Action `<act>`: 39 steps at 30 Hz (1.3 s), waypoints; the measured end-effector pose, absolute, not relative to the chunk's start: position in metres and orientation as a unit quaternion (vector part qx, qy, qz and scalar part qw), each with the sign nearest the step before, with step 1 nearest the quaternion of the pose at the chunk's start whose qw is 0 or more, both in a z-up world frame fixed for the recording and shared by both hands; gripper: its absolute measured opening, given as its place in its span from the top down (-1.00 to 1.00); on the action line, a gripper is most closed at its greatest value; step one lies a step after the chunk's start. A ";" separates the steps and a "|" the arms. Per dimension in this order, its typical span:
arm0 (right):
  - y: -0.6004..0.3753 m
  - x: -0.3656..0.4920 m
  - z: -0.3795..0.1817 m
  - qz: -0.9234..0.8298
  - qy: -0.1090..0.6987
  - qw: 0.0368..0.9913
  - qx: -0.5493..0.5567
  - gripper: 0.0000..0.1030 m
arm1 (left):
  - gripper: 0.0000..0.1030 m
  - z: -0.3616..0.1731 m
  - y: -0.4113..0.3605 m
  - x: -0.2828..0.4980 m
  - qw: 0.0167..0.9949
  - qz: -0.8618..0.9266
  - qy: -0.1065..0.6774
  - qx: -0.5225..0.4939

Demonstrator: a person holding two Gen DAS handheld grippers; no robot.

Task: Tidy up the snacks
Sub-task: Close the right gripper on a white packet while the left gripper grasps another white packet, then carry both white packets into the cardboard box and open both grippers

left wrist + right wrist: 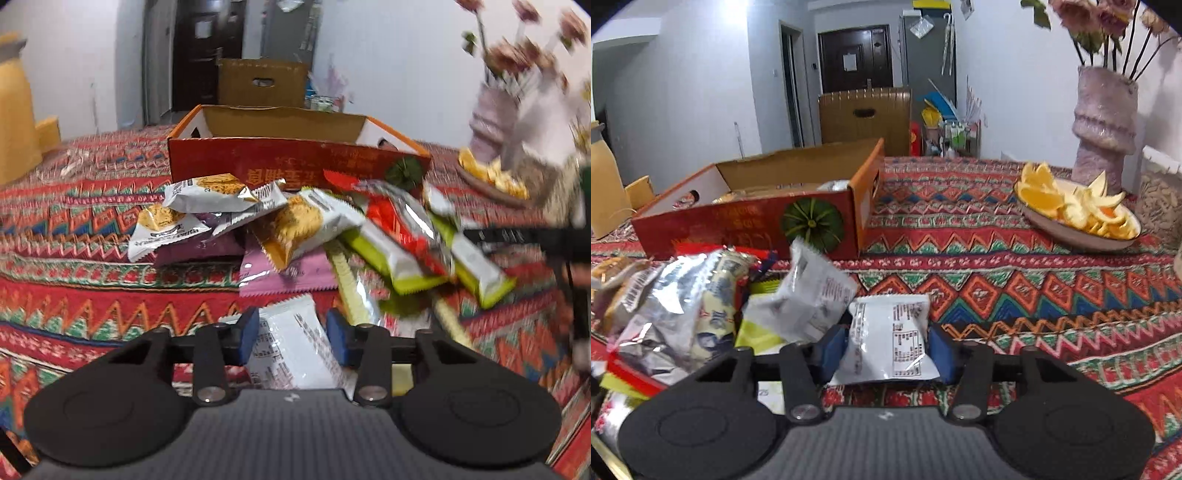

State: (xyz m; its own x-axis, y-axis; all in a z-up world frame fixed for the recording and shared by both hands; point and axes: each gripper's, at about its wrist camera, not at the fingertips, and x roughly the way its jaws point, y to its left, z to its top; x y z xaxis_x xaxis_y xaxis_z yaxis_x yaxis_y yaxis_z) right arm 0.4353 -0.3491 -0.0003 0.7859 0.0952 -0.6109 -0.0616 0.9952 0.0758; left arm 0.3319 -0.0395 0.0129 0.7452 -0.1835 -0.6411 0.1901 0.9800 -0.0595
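Patterned cloth covers the desk [1015, 266], with a red box [757, 218] toward its far edge. Snack packets [280, 225] lie heaped before it. Left claw [291, 334] pinches a white packet [291, 343]; right claw [888, 341] grips a white pouch [890, 339]

Snack heap blocks the left; patterned cloth lies open to the right

The piled snack packets [295, 229] crowd the ground right up to the front wall of the red cardboard box [753, 225], leaving no bare lane between them. Right of the box, the tablecloth [1015, 295] is bare and wide as far as the plate of orange pieces [1075, 218], with the pink vase [1104, 122] behind it. Left of the heap, more cloth lies open toward the yellow jug [14, 110]. The box's top stands open.
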 end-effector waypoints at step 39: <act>-0.336 0.229 -0.002 0.057 0.300 0.952 0.036 0.22 | 0.16 0.017 -0.029 0.256 0.941 -0.092 0.325 0.007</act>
State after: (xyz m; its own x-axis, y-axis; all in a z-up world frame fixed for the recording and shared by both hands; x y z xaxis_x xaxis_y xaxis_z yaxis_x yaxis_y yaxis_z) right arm 0.2286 -0.3357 -0.0017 0.8134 0.1291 -0.5672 -0.0862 0.9910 0.1020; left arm 0.2559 -0.0286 0.0175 0.7724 -0.1689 -0.6122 0.1778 0.9829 -0.0469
